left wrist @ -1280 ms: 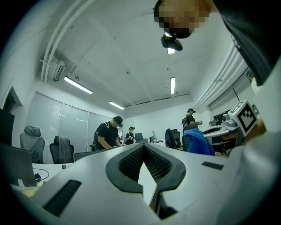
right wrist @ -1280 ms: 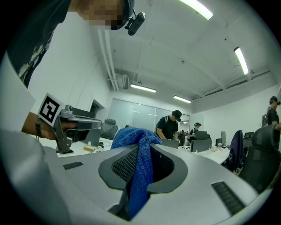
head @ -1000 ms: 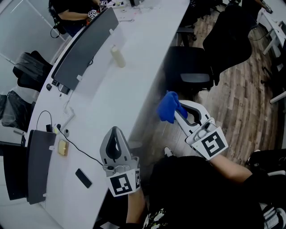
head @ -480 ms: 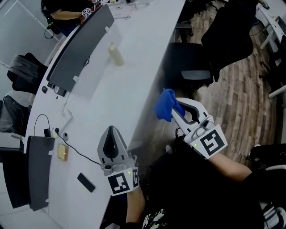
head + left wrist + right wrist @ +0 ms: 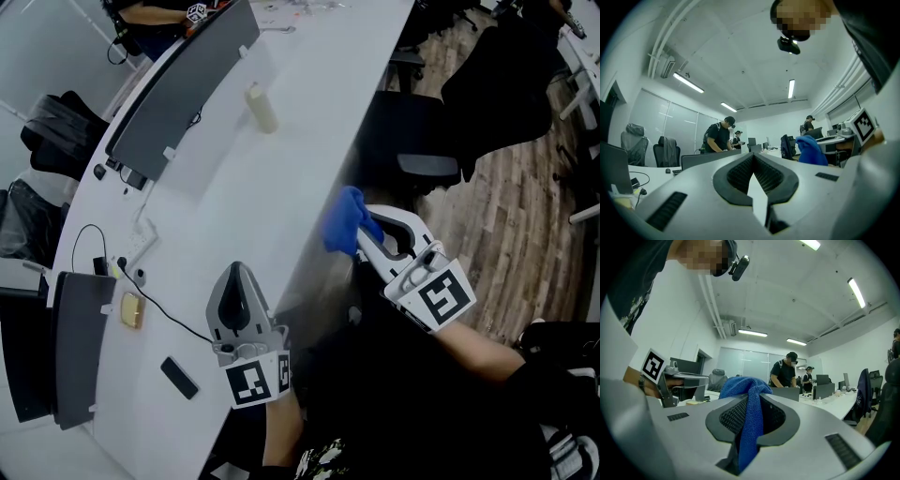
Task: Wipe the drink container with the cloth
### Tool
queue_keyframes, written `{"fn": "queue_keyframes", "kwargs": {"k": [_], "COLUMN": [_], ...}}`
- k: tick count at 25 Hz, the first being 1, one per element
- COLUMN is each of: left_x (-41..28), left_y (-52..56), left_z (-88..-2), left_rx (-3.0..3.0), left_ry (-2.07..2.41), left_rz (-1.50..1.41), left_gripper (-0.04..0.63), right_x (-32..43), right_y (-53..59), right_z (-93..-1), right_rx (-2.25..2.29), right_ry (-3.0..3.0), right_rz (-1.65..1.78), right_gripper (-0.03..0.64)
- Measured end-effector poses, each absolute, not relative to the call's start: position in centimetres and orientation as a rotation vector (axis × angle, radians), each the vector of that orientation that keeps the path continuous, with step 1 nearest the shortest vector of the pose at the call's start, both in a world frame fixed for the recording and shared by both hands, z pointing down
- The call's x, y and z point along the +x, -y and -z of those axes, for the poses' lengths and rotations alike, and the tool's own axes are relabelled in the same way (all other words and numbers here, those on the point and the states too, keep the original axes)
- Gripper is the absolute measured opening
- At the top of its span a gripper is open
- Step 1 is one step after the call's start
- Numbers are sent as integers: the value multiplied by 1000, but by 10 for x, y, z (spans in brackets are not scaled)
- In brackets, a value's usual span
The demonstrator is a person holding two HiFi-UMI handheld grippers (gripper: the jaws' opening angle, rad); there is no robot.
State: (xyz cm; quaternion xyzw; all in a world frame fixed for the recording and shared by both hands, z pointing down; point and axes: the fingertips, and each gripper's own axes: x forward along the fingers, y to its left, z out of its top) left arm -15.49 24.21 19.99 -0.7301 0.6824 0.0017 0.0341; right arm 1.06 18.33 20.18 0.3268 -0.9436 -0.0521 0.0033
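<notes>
Blue cloth (image 5: 343, 221) clamped in level right tool (image 5: 362, 238); left tool (image 5: 238, 272) level, closed.

Open-plan office here: long white desk (image 5: 281, 206) w/ grey divider screens (image 5: 183, 94), swivel chairs (image 5: 412, 131), wood floor (image 5: 506, 216), strip lights (image 5: 688, 83) overhead, ppl (image 5: 719, 137) standing by monitors (image 5: 825, 391).

Two grippers are counted: a left gripper (image 5: 238, 274) and a right gripper (image 5: 364, 246) — besides one blue cloth (image 5: 341, 221), one drink container (image 5: 263, 108), one black phone (image 5: 178, 377).
</notes>
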Motion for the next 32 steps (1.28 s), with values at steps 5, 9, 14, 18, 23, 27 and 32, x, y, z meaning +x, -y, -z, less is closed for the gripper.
{"fn": "queue_keyframes", "kwargs": {"k": [5,9,14,18,23,27,32], "left_x": [-155,-157,-159,-161,-155,-151,-144], "left_y": [-231,-222,-204,-179,-138,-104,-62], "left_z": [-203,-205,-208,-208,-203,-203,-195], "left_rx": [-2245,-2238,-2214,-2200,-2193,-2194,-2172], "left_ry": [-2114,-2122,-2130,-2153,-2140,-2150,-2156], "left_rz": [9,15,32,38,64,66,63], "left_gripper": [0,0,0,0,0,0,0], "right_x": [6,3,1,-4,-3,-3,1], "right_y": [-171,-162,-139,-115,-69,-39,5], "right_z": [-207,-214,-218,-217,-220,-221,-213], "right_rx": [1007,994,959,931,932,916,896], "right_ry": [2948,2928,2947,2976,2968,2973,2987], "right_rz": [143,114,138,125,96,45,50], "right_gripper": [41,41,41,41,41,41,41]}}
